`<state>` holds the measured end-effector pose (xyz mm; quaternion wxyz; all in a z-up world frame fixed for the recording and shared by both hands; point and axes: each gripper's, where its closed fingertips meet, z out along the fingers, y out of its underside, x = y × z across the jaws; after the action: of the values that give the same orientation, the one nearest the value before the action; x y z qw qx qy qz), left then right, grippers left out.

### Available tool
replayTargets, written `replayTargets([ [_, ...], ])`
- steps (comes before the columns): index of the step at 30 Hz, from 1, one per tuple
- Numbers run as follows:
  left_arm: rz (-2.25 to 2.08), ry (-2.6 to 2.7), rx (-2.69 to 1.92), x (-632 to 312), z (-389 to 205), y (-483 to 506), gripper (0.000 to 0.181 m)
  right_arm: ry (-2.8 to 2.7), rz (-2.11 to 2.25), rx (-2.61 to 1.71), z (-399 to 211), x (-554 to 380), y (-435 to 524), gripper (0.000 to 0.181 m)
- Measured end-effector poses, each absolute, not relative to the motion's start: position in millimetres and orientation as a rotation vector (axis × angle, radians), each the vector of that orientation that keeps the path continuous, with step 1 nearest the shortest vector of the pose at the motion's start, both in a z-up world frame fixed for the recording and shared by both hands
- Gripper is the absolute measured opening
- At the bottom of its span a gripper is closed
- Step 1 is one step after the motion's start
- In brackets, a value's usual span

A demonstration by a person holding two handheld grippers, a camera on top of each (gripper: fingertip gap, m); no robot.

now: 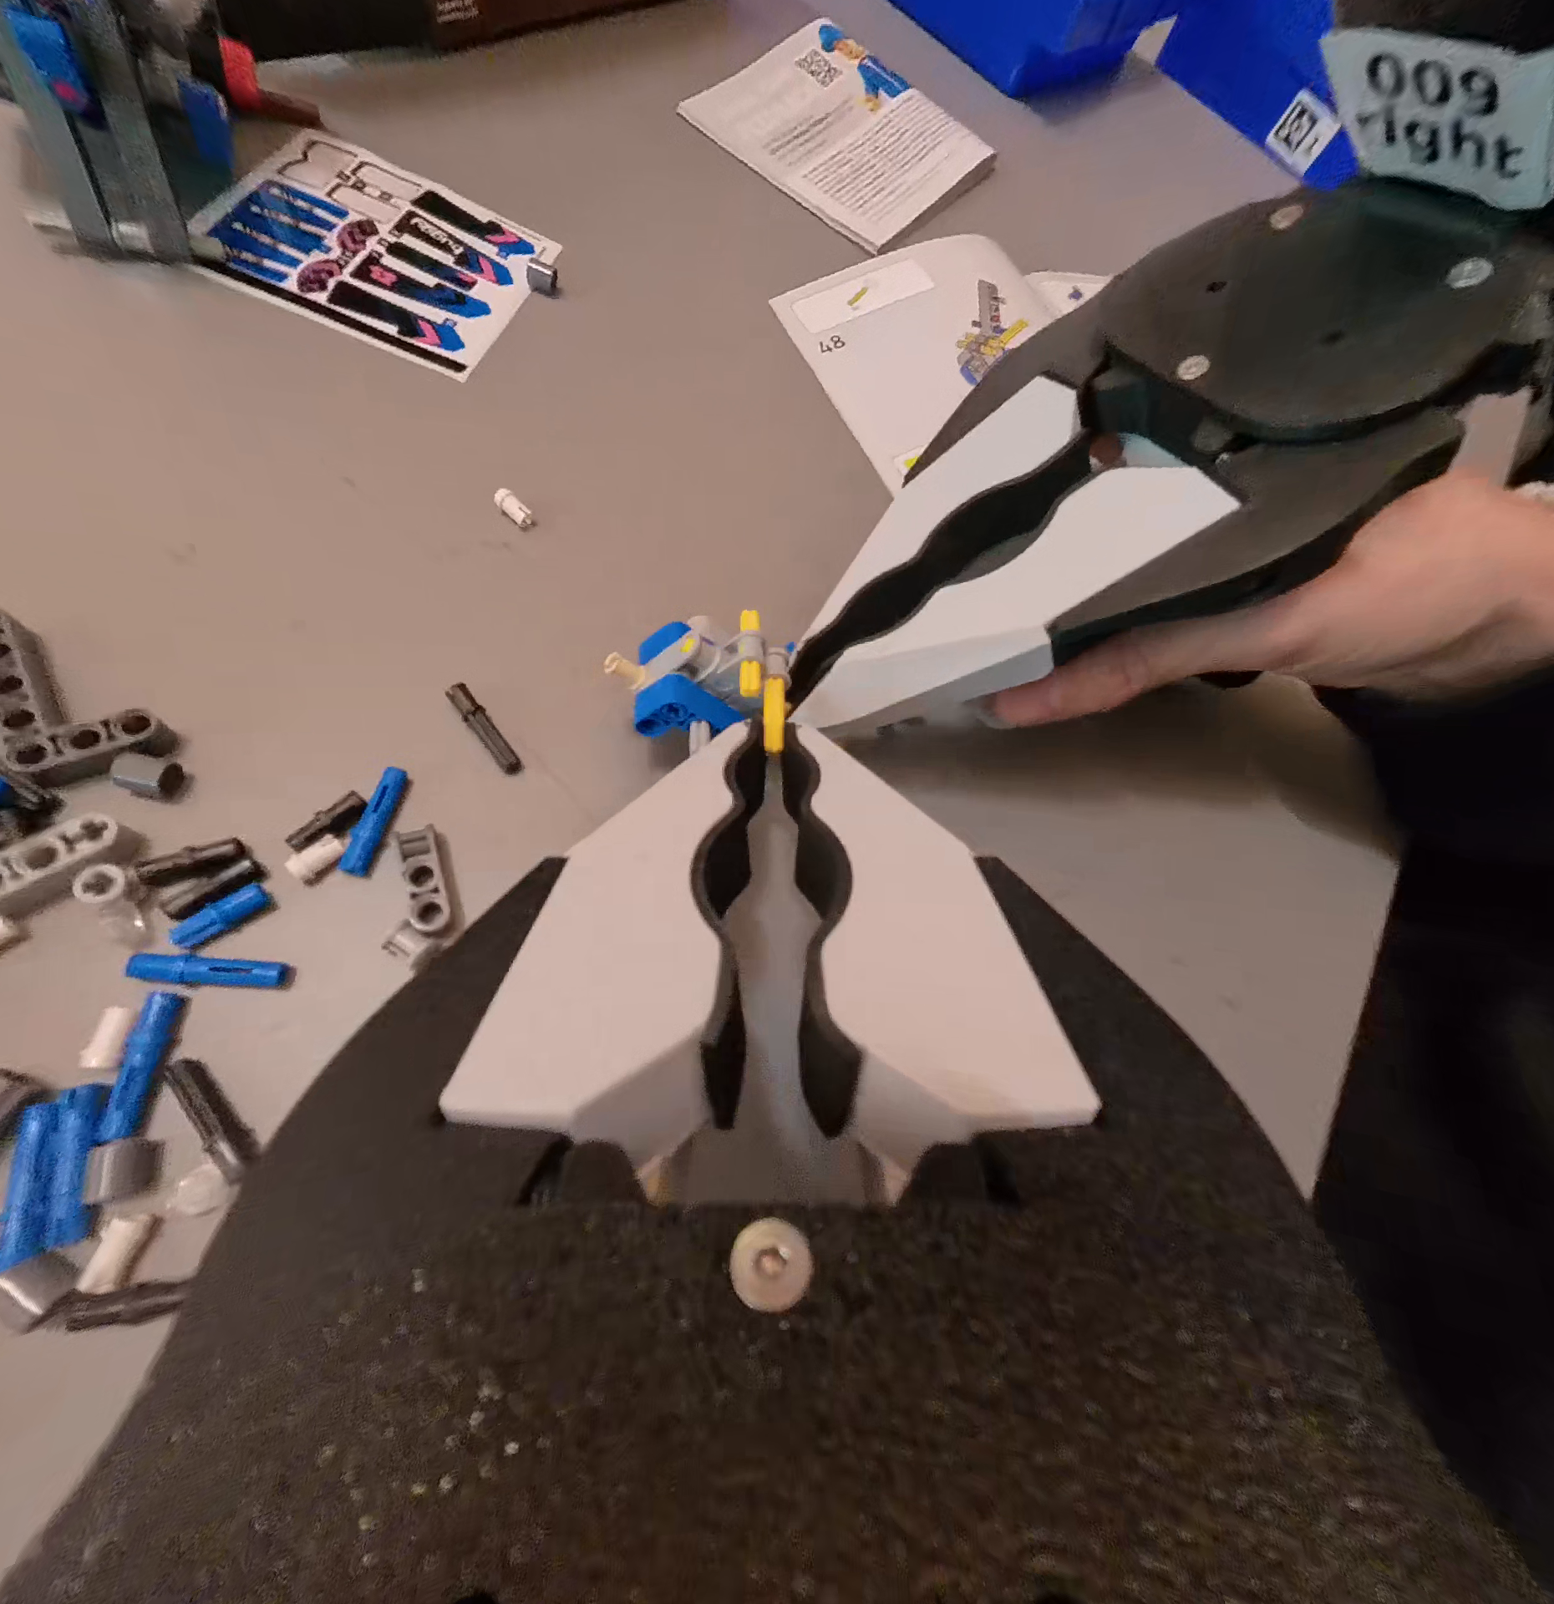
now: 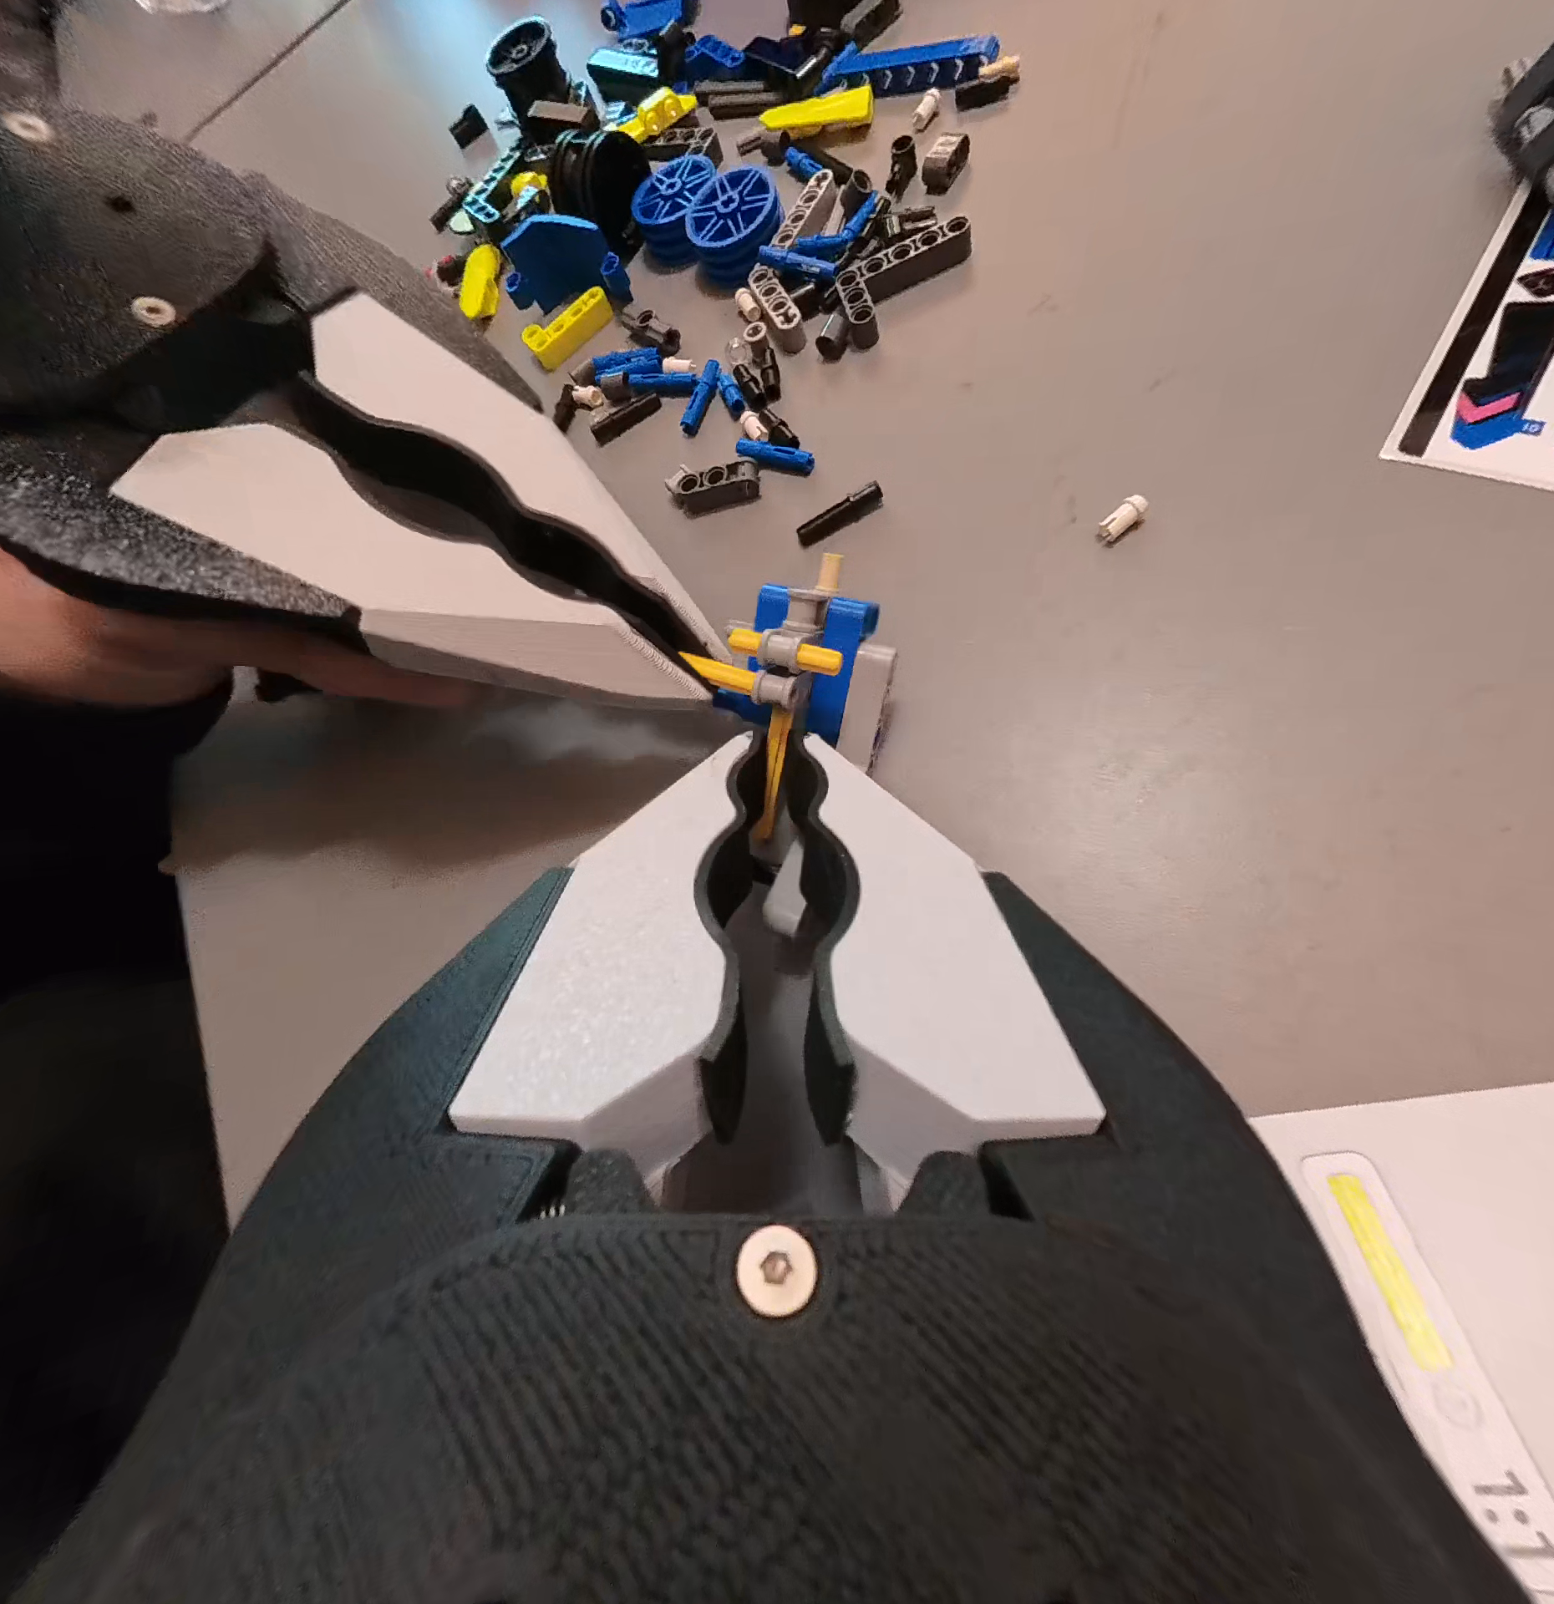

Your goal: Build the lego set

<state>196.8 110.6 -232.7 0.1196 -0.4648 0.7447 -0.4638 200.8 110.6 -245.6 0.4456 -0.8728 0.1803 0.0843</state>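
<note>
Your left gripper (image 1: 772,738) is closed on a yellow axle (image 1: 773,705) that sticks out of the small blue and grey lego assembly (image 1: 700,668). Your right gripper (image 2: 778,755) is also closed on a yellow axle (image 2: 775,781), one that runs down between its jaws from the same assembly (image 2: 813,660). Both grippers meet at this piece from different sides, tips almost touching, and the assembly sits between them over the middle of the grey bench (image 1: 322,521). Whether it rests on the bench or hangs just above it, you cannot tell.

A lone black pin (image 1: 484,727) lies near the assembly and a small white peg (image 1: 515,508) lies farther out on open bench. A loose pile of blue, black, grey and yellow parts (image 2: 721,217), with two blue wheel hubs (image 2: 704,208) in it, spreads toward the far edge in the right wrist view. A sticker sheet (image 1: 365,252) lies flat toward the far left in the left wrist view, beside a partly built grey and blue structure (image 1: 105,130). An open instruction booklet (image 1: 895,347) lies under your right gripper, and a second leaflet (image 1: 834,130) sits beyond it. Your hand (image 1: 1364,616) grips the right tool from below.
</note>
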Motion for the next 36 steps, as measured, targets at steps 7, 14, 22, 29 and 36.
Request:
replayTargets([
  [7, -0.994, 2.21, -0.937, 202, -233, 111, 0.001, 0.41, 0.097, -2.179, -245, 205, 110, 0.004],
  [14, -1.266, 2.172, -1.247, 202, -231, 108, 0.0, 0.364, 0.017, -2.194, -245, 205, 109, 0.004],
  [22, -0.925, 2.278, -0.669, 191, -238, 112, 0.005, 0.171, -0.059, -2.251, -249, 202, 106, 0.003],
  [29, -0.907, 2.368, -0.455, 185, -223, 116, 0.042, -0.086, 0.031, -2.251, -248, 188, 102, 0.003],
  [36, -0.943, 2.521, -0.36, 182, -243, 106, 0.044, -0.2, 0.047, -2.243, -248, 179, 102, 0.003],
])
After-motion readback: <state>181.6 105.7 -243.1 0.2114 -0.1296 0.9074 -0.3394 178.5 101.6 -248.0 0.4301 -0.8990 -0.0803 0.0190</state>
